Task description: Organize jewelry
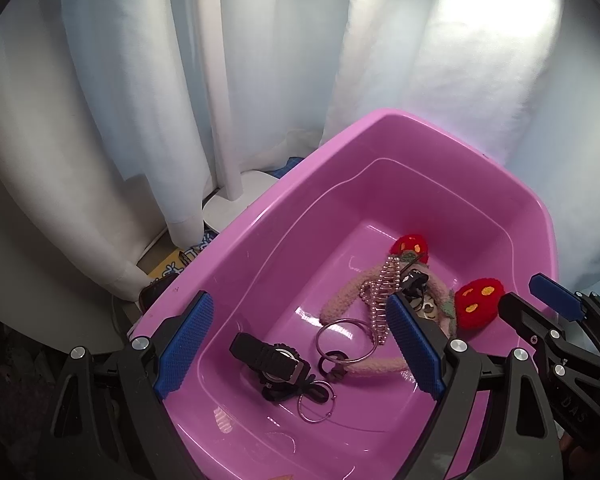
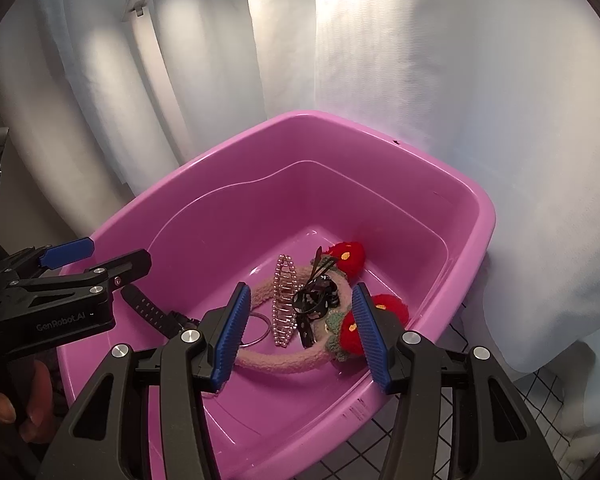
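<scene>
Both tongs, left and right, spread empty above pink plastic tub; sorting barely begun, next: pinch black wristwatch, lower centre.

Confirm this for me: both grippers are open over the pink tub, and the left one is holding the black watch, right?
Not quite. The left gripper holds nothing: in the left wrist view its jaws are spread wide, and the black watch lies loose on the floor of the pink tub between them. The right gripper is open too, as you said.
</scene>
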`<state>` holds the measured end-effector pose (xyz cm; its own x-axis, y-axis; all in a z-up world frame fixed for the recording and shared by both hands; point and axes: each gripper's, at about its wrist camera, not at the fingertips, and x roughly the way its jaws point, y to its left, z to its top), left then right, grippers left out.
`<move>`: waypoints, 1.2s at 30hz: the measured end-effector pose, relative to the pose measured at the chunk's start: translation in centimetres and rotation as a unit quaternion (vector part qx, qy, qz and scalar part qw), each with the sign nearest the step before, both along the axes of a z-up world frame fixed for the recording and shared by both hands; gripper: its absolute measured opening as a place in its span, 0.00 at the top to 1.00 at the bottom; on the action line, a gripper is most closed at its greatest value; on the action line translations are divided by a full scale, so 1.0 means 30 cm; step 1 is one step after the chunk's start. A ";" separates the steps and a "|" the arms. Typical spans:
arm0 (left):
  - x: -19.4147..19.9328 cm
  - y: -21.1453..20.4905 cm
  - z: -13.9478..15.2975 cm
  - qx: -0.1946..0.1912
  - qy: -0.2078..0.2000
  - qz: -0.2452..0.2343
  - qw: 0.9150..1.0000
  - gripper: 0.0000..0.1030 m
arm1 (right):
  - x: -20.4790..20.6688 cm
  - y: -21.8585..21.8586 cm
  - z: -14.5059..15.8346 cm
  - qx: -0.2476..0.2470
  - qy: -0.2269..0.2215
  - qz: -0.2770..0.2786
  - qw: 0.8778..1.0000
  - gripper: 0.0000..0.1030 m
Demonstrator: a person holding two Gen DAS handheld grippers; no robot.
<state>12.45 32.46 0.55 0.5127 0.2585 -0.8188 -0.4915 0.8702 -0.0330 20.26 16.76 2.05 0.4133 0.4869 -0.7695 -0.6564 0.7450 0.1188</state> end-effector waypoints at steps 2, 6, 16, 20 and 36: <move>-0.001 -0.001 0.000 0.000 0.001 0.001 1.000 0.16 | -0.001 -0.002 0.001 0.000 -0.001 0.000 1.000 0.51; -0.001 0.001 0.001 0.000 0.001 0.002 1.000 0.16 | -0.005 -0.007 0.006 -0.001 -0.003 -0.001 1.000 0.51; -0.022 -0.008 0.015 0.003 -0.004 0.001 1.000 0.16 | -0.019 -0.019 0.017 -0.001 -0.007 0.004 1.000 0.51; -0.031 -0.016 0.019 0.005 -0.006 0.003 1.000 0.16 | -0.026 -0.020 0.018 -0.002 -0.008 0.007 1.000 0.51; -0.066 -0.032 0.035 0.005 -0.009 0.009 1.000 0.16 | -0.045 -0.028 0.019 -0.002 -0.012 0.010 1.000 0.51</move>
<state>10.48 31.49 1.62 0.5227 0.2750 -0.8069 -0.5062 0.8618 -0.0342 18.91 15.93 2.63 0.4211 0.4929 -0.7614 -0.6737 0.7321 0.1013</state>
